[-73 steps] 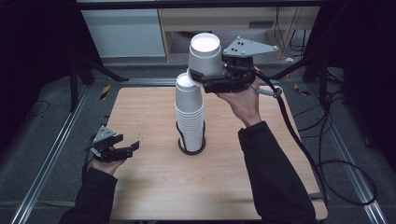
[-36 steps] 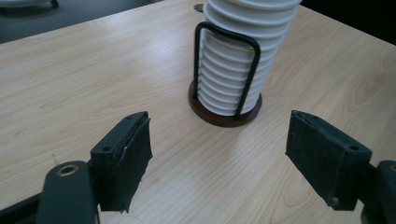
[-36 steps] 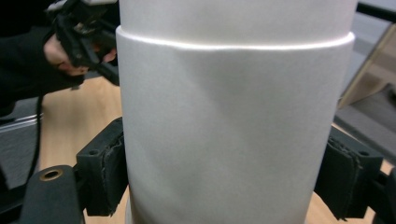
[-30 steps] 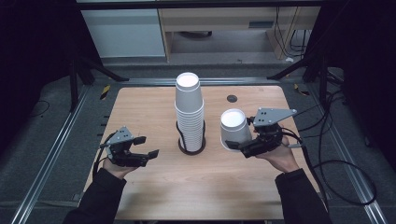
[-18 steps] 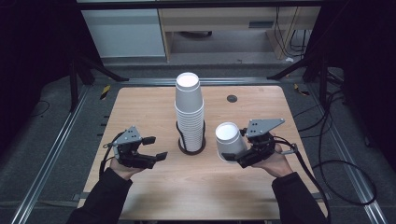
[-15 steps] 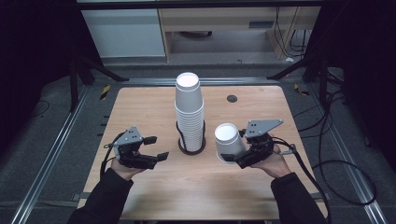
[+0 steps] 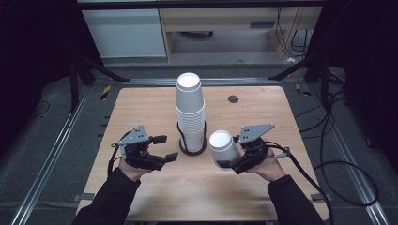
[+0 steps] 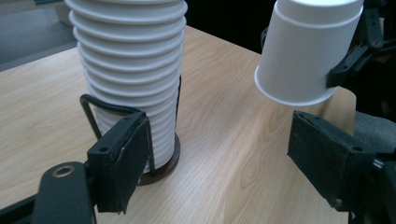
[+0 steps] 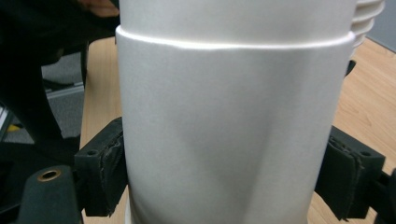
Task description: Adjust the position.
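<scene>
Wooden table [image 7: 141, 108] carries a cup stack [image 7: 190, 112] ahead of the left hand-held gripper [image 7: 162, 149] — jaws apart, empty — while the right hand-held gripper [image 7: 229, 161] clamps a single inverted cup [image 7: 224, 147], likely for setting down.

Looks forward and down from above the near edge, high view taking in the whole wooden surface [image 7: 141, 112]. Rides low on the left tongs [image 8: 219, 168], close above the wood, facing right toward the stack of white cups [image 8: 130, 79] and the single cup [image 8: 306, 51]. Sits on the right tongs [image 9: 224, 182], pressed very near that single cup, facing left. Shares stack, single cup and surface between high and left gripper views.
</scene>
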### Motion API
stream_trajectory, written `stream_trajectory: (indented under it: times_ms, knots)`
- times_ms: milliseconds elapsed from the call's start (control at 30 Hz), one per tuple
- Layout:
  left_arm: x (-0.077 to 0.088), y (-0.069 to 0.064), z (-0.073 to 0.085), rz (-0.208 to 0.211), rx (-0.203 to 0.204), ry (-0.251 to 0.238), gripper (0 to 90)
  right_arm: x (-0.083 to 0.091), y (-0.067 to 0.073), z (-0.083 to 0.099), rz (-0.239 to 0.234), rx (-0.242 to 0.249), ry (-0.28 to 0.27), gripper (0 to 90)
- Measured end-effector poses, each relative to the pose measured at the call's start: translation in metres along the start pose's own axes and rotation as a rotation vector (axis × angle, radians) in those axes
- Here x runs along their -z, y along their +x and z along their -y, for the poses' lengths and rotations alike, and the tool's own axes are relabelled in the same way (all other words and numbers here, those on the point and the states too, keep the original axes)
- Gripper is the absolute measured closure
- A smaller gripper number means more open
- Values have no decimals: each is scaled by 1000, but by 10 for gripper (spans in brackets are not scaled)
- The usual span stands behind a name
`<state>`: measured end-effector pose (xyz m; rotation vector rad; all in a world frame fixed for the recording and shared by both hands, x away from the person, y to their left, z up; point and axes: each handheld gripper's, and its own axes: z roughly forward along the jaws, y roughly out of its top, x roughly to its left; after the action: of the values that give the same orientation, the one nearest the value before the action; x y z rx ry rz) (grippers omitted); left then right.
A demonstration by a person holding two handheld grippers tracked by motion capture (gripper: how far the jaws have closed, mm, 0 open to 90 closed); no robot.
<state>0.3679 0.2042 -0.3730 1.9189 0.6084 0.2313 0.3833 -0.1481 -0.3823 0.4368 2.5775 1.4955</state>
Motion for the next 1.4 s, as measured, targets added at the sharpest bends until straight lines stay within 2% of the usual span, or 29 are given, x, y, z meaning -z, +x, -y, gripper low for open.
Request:
stream_trajectory:
  times_ms: [200,467,800,933,1000,1033,1200,1333,1400]
  knots:
    - [-6,-5,-5,26,-23,8,193,-3,1,-1,-11,11,9,166]
    - [-13,-11,-11,68,-32,-1,188,-10,3,-2,-37,26,24,166]
    - [-26,-17,-20,106,-68,57,163,-22,4,0,-59,52,112,166]
    - [-35,-20,-23,136,-102,110,155,-27,6,-2,-73,72,151,166]
    - [-37,-21,-23,141,-107,115,155,-29,6,-3,-79,77,160,166]
    - [-40,-23,-25,159,-119,129,154,-31,6,-5,-86,87,175,166]
    - [-46,-25,-28,180,-139,151,141,-36,5,-6,-102,92,198,166]
    - [-56,-27,-32,214,-163,202,127,-43,6,-8,-127,116,230,166]
    - [-58,-27,-33,218,-168,205,123,-46,6,-8,-134,115,238,166]
